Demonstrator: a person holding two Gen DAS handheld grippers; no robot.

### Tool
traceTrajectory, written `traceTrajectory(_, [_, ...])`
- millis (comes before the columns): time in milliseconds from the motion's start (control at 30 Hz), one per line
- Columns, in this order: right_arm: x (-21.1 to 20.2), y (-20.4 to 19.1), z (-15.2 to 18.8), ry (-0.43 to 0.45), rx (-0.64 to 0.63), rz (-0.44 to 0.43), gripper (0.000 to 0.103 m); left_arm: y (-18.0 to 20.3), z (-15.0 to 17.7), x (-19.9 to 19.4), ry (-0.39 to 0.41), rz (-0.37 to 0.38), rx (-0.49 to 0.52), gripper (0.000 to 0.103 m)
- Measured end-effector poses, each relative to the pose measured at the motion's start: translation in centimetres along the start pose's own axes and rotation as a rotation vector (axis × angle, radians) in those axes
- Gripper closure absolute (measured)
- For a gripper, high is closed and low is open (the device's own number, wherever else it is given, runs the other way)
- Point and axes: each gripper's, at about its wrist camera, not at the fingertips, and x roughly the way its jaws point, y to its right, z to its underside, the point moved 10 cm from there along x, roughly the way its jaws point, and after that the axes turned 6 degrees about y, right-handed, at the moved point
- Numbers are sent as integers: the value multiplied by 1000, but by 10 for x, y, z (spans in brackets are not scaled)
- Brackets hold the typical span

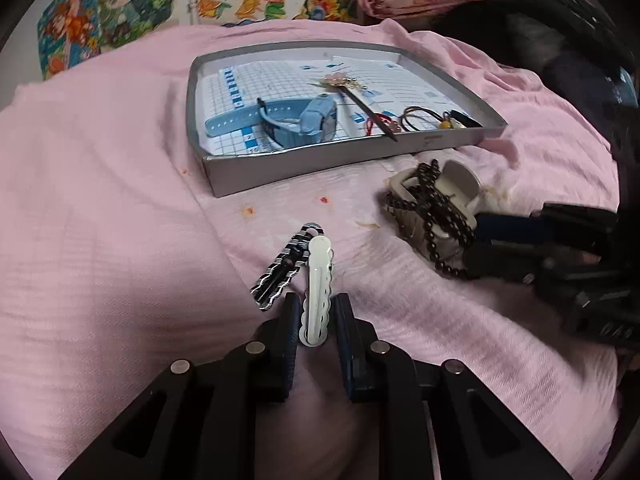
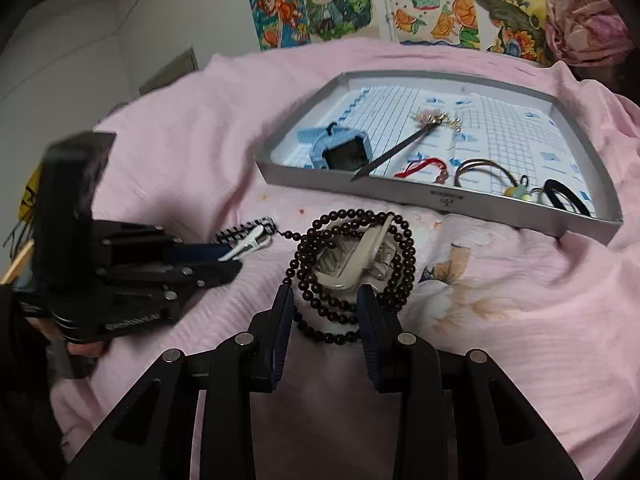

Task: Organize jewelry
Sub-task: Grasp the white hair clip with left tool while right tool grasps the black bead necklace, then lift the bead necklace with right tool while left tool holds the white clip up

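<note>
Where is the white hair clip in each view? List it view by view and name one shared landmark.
Left wrist: white hair clip lies bottom centre, between the left gripper fingers.
Right wrist: white hair clip sits left of centre, at the left gripper's tips.
Shared landmark: the grey tray beyond it.

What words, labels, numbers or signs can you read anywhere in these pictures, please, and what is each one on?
None can be read with certainty.
Small dark print on the front wall of the grey tray: too small.
Pale lettering on the left gripper body, seen from the right wrist: blurred.
Blue labels and figures on the grid paper lining the tray: too small.
Cartoon posters on the wall: no legible text.
</note>
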Motion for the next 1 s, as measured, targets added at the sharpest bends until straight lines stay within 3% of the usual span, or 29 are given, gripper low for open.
traceTrajectory(133, [3,3,4,-32,-5,25,77,-1,0,1,-6,-4,-34,90])
traceTrajectory(233, [1,5,5,-33,-19,53,98,0,0,-1,-3,6,-55,90])
traceTrajectory(433, [-20,6,0,14,-1,45,98,9,-1,-17,15,79,-150,90])
traceTrajectory(833, [-74,16,-42,237,46,2,98,25,-9,-48,74,160,-261,90])
traceTrajectory(1000, [-61,27,-30,162,91,-8,98,26,-7,-48,68,160,-266,90])
